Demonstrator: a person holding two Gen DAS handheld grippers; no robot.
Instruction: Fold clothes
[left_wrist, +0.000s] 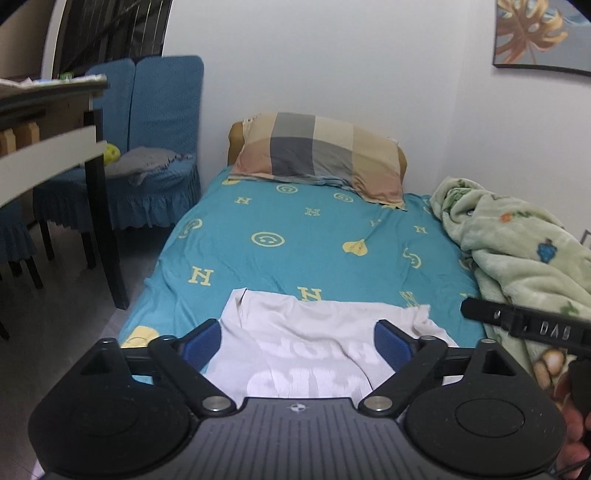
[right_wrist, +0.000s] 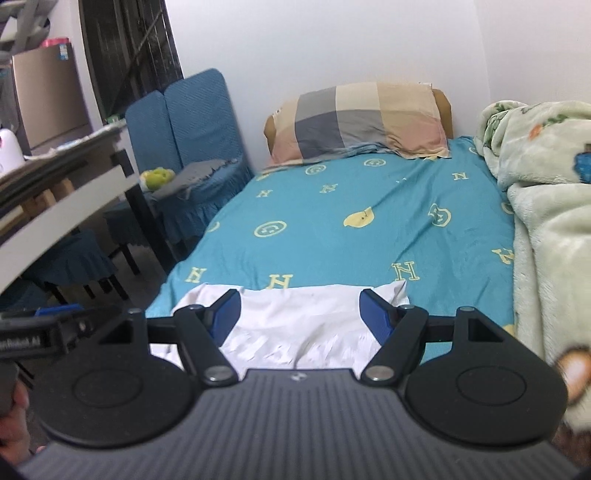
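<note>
Left gripper: jaws stand wide apart, blue pads clear of any cloth, nothing held. Right gripper: jaws likewise parted, pads not pressing on anything, nothing held. Both hover above the near end of the bed, side by side.

White garment: lies flat on the teal sheet at the near end of the bed, faint mirrored lettering showing through the fabric, its far edge roughly straight.

Surroundings: a checked pillow sits at the head of the bed against the wall. A pale green blanket is heaped along the bed's right side. Blue-covered chairs and a table stand to the left.
</note>
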